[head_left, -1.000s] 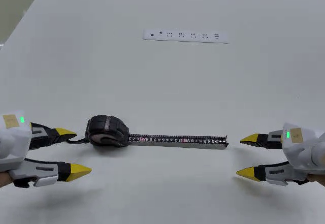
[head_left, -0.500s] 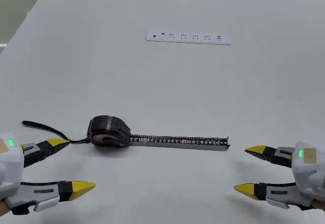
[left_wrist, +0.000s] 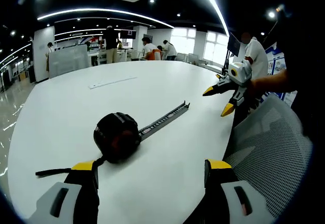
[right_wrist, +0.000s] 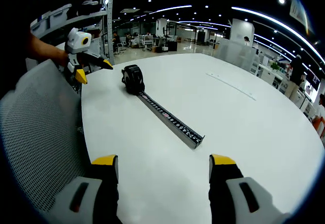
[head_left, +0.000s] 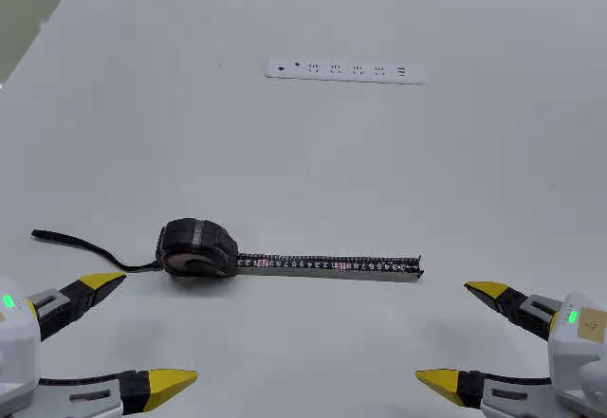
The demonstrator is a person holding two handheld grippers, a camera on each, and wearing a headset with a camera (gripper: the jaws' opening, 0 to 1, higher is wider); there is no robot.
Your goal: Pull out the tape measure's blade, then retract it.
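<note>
Two grippers gape wide, empty: left gripper (head_left: 156,328) near the tape measure case (head_left: 197,247), right gripper (head_left: 446,333) near the end of the blade (head_left: 327,264), which lies pulled out flat on the worktop (head_left: 313,153). To retract, I'd pin the case first, then feed the blade back slowly.

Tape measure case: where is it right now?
In the head view the case lies on the white table, left of centre, ahead of the left gripper, its blade stretched out to the right.
</note>
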